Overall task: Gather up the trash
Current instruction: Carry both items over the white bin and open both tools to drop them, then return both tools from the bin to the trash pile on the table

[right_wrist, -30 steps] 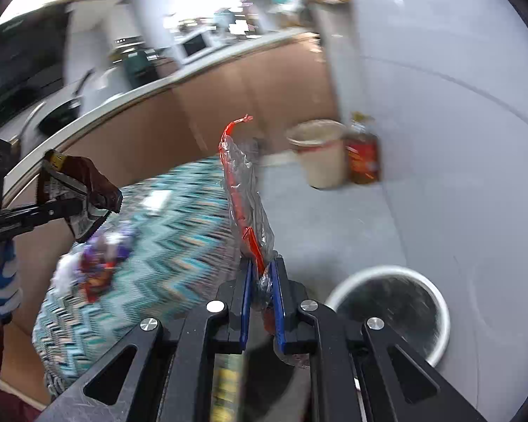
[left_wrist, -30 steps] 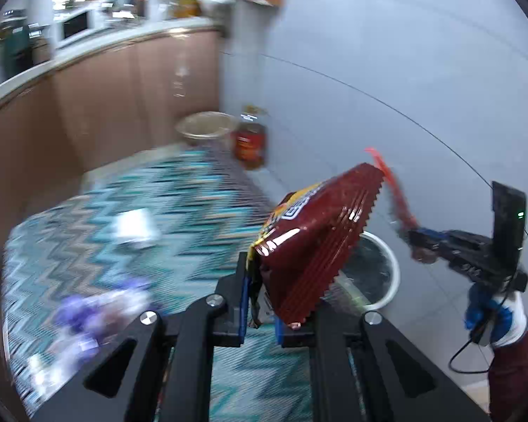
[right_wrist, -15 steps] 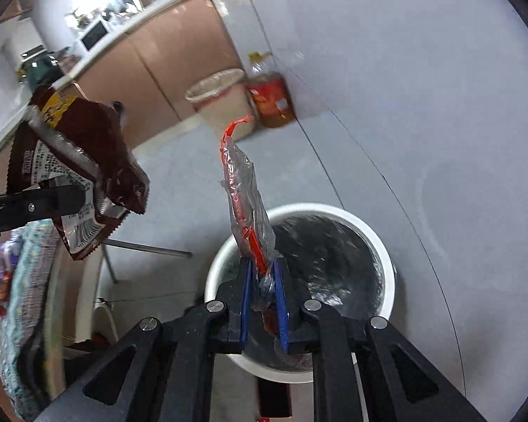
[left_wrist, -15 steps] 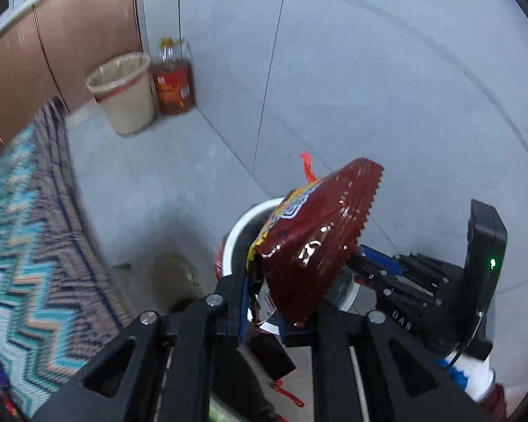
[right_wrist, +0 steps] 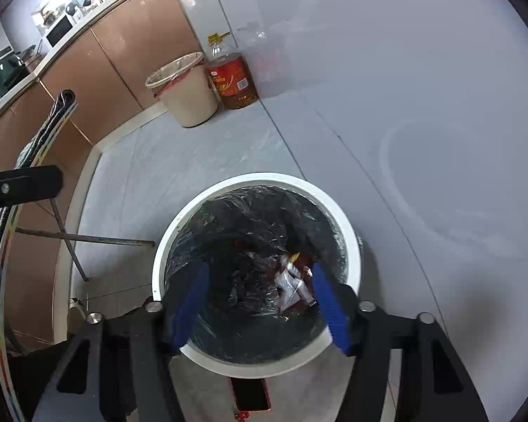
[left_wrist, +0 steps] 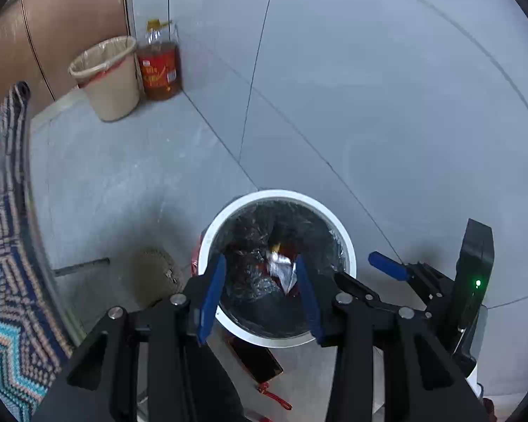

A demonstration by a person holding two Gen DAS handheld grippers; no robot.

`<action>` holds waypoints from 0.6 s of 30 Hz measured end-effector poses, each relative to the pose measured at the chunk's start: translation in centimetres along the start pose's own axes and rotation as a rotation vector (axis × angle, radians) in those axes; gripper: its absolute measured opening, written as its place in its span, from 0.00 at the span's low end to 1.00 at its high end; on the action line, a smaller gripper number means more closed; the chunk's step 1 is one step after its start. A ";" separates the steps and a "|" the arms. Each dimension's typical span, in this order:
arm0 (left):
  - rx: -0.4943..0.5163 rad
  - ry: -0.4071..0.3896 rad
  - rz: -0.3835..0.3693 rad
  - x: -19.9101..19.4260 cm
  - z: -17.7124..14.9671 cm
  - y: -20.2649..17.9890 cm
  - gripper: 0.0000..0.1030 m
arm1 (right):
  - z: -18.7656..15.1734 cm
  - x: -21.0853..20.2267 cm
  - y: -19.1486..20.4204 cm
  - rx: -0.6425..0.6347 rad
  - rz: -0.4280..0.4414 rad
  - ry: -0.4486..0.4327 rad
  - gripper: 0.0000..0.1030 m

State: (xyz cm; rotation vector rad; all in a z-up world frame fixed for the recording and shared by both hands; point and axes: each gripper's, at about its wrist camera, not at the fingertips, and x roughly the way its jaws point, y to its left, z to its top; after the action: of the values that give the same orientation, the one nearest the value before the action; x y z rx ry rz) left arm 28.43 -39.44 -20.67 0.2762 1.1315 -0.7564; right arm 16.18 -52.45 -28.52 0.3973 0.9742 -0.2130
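Grey floor, white bin below both grippers. Left gripper and right gripper just opened, nothing between jaws. Wrappers lie in bin's black liner, half-lost in folds.

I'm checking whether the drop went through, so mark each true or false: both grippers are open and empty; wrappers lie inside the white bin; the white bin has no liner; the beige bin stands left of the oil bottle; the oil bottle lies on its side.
1. Both the left gripper and right gripper are open and empty: true; their jaws have just been opening.
2. Wrappers lie inside the white bin: true.
3. The white bin has no liner: false, a black bag lines it.
4. The beige bin stands left of the oil bottle: true.
5. The oil bottle lies on its side: false, it stands upright.
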 end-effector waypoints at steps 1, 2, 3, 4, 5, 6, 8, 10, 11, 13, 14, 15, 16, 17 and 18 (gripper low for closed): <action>0.000 -0.025 0.002 -0.8 -0.3 -0.1 0.39 | -0.2 -0.8 0.0 0.006 -0.002 -0.010 0.63; 0.002 -0.047 0.008 -1.4 -0.6 -0.1 0.39 | 0.3 -0.6 0.2 0.012 0.001 -0.014 0.69; 0.004 -0.073 0.016 -2.2 -0.9 -0.4 0.39 | 0.4 -1.0 0.3 0.019 0.006 -0.021 0.74; 0.007 -0.105 0.026 -3.0 -1.2 -0.4 0.39 | 0.4 -2.1 0.6 0.025 0.006 -0.034 0.81; 0.011 -0.144 0.038 -4.1 -1.6 -0.5 0.39 | 0.6 -2.4 1.0 0.026 0.004 -0.044 0.85; 0.016 -0.176 0.049 -4.8 -1.8 -0.4 0.39 | 1.0 -2.9 1.4 0.026 0.005 -0.053 0.86; 0.028 -0.218 0.067 -6.7 -2.7 -0.4 0.39 | 0.9 -4.9 2.5 0.020 0.017 -0.080 0.93; 0.036 -0.239 0.072 -8.6 -3.5 -0.1 0.39 | 1.1 -6.6 3.6 0.010 0.031 -0.106 0.98; 0.038 -0.245 0.076 -9.6 -4.0 0.0 0.39 | 1.1 -7.7 4.2 0.001 0.036 -0.123 1.00; 0.040 -0.265 0.086 -11.6 -5.0 0.3 0.39 | 1.1 -10.3 5.6 -0.014 0.062 -0.168 1.00; 0.036 -0.286 0.100 -12.9 -5.8 0.7 0.39 | 1.1 -11.3 6.1 -0.017 0.076 -0.184 1.00; 0.031 -0.307 0.112 -14.0 -6.4 1.0 0.39 | 1.0 -12.4 6.6 -0.020 0.087 -0.206 1.00; 0.026 -0.326 0.123 -15.0 -7.0 1.3 0.39 | 0.9 -14.0 7.4 -0.025 0.097 -0.240 1.00; 0.019 -0.351 0.137 -16.1 -7.8 1.9 0.39 | 0.8 -14.8 8.0 -0.030 0.106 -0.259 1.00; 0.013 -0.374 0.153 -17.2 -8.4 2.1 0.40 | 0.8 -15.8 8.6 -0.036 0.116 -0.278 1.00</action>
State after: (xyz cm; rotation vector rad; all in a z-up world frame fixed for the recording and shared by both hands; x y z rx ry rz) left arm 20.24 -26.28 -9.29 0.2181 0.7435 -0.6468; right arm 11.13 -45.02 -12.97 0.3782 0.6785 -0.1406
